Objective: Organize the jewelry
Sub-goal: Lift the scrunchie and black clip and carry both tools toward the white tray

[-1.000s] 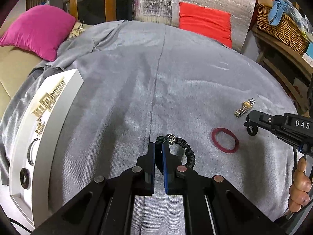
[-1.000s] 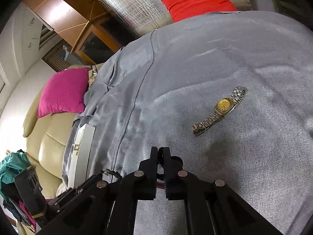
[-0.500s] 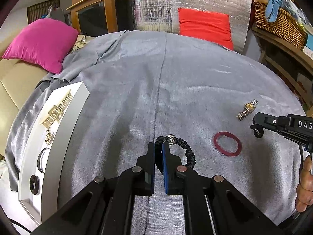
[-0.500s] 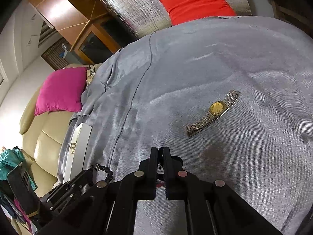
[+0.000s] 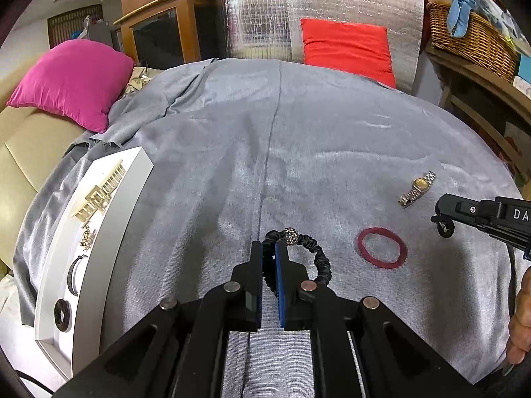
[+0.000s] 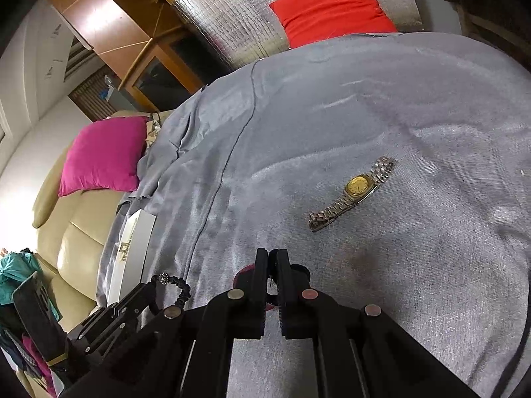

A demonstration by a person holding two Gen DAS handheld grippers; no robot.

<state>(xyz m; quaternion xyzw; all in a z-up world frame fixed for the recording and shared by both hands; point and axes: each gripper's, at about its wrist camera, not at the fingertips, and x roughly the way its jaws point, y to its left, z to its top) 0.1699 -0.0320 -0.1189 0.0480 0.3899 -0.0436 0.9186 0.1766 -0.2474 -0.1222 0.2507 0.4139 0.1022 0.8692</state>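
Observation:
My left gripper (image 5: 268, 250) is shut on a black bracelet (image 5: 315, 255) with a sparkly bead and holds it above the grey cloth (image 5: 298, 152). The bracelet also shows in the right wrist view (image 6: 176, 287). A red ring-shaped bangle (image 5: 381, 248) lies on the cloth to the right. A gold-faced metal watch (image 6: 355, 190) lies further right; it also shows in the left wrist view (image 5: 417, 188). My right gripper (image 6: 272, 258) is shut and empty, over the red bangle (image 6: 247, 269). A white jewelry tray (image 5: 109, 232) lies at the left.
The tray holds a gold comb-like piece (image 5: 99, 195), a small chain (image 5: 87, 237) and dark rings (image 5: 62, 313). A pink cushion (image 5: 73, 81) and a beige sofa (image 6: 69, 232) are at the left. A red cushion (image 5: 345, 46) and a wicker basket (image 5: 474, 39) are behind.
Both grippers have risen, so the cloth, tray, watch and red bangle look further off. The left gripper still holds the bracelet.

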